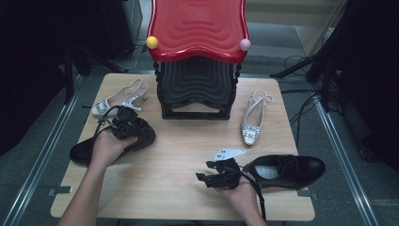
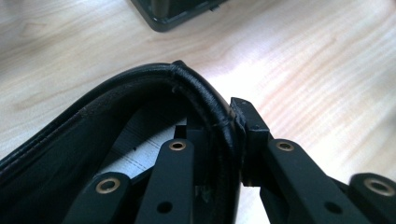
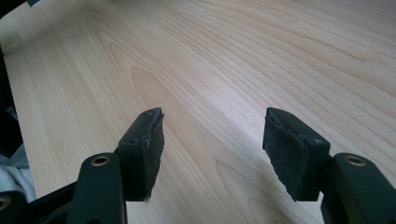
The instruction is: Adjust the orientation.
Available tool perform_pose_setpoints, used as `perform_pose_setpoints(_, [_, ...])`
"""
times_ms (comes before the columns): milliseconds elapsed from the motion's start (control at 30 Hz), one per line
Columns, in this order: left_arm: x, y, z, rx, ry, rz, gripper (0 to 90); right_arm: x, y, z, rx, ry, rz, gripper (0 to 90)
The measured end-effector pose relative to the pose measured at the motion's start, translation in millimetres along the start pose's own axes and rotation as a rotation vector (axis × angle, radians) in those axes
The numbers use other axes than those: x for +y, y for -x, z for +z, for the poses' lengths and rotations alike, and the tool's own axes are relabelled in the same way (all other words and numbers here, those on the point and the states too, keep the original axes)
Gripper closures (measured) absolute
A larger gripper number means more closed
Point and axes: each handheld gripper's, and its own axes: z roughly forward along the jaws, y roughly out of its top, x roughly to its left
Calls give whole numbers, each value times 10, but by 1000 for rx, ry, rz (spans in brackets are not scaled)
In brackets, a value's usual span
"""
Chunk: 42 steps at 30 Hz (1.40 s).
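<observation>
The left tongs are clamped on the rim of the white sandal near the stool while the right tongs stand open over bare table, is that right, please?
Not quite: the left tongs grip the rim of the black shoe, as the left gripper view shows. The right tongs do stand open over the table.

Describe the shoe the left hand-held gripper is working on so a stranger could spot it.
Start at the red and black rack at the table's far edge, then come toward the near left. The black leather shoe lies there, its collar clamped by the left hand-held gripper; the other black shoe lies untouched.

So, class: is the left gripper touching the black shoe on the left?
Touching. The left gripper view shows the left gripper with one jaw inside the black shoe and one outside, pressed against its heel rim.
</observation>
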Motion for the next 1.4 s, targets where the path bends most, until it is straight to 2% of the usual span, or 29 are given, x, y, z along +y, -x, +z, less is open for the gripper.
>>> perform_pose_setpoints(67, [-9,9,-33,-8,2,2,799,4,-1,1,2,0,-3,398])
perform_pose_setpoints(167, [-39,124,-172,36,15,36,807,35,-8,31,13,-5,-11,401])
perform_pose_setpoints(267, [-53,164,-222,44,23,42,809,53,-9,51,18,-7,-16,401])
perform_pose_setpoints(333, [-66,275,-305,80,36,67,813,91,-16,82,26,-13,-28,401])
perform_pose_setpoints(367, [-66,275,-305,80,36,67,815,101,-16,91,29,-13,-32,401])
perform_pose_setpoints(400, [-63,355,-357,72,31,94,816,109,-16,98,30,-12,-34,402])
perform_pose_setpoints(433, [-63,355,-357,72,31,94,816,117,-17,101,31,-15,-35,403])
perform_pose_setpoints(500, [-48,488,-409,63,35,123,816,128,-15,104,32,-14,-37,405])
perform_pose_setpoints(533, [-48,488,-409,63,35,123,816,128,-15,104,32,-14,-37,405])
perform_pose_setpoints(567, [-34,592,-414,58,36,141,816,142,-7,98,33,-7,-35,405])
perform_pose_setpoints(700, [0,738,-346,44,25,166,813,148,12,61,35,7,-22,405])
perform_pose_setpoints(767, [9,758,-318,40,22,163,813,145,21,44,32,11,-21,405])
perform_pose_setpoints(800, [26,791,-261,32,-1,172,813,141,47,19,28,22,-17,405])
perform_pose_setpoints(933, [45,863,-169,23,-25,188,812,135,90,1,21,28,-2,405])
perform_pose_setpoints(1000, [54,914,-127,17,-28,201,813,125,125,-22,13,29,13,405])
perform_pose_setpoints(1033, [70,983,-84,6,-30,214,812,120,134,-37,8,33,15,405])
perform_pose_setpoints(1133, [98,1059,-28,-6,-32,218,810,107,144,-68,3,44,25,406])
perform_pose_setpoints(1200, [111,1092,-1,-16,-44,229,810,90,149,-80,-2,43,25,407])
perform_pose_setpoints(1233, [130,1158,44,-24,-51,243,810,82,149,-85,-5,45,29,407])
perform_pose_setpoints(1400, [175,1289,118,-38,-54,273,810,48,169,-126,-15,49,40,415])
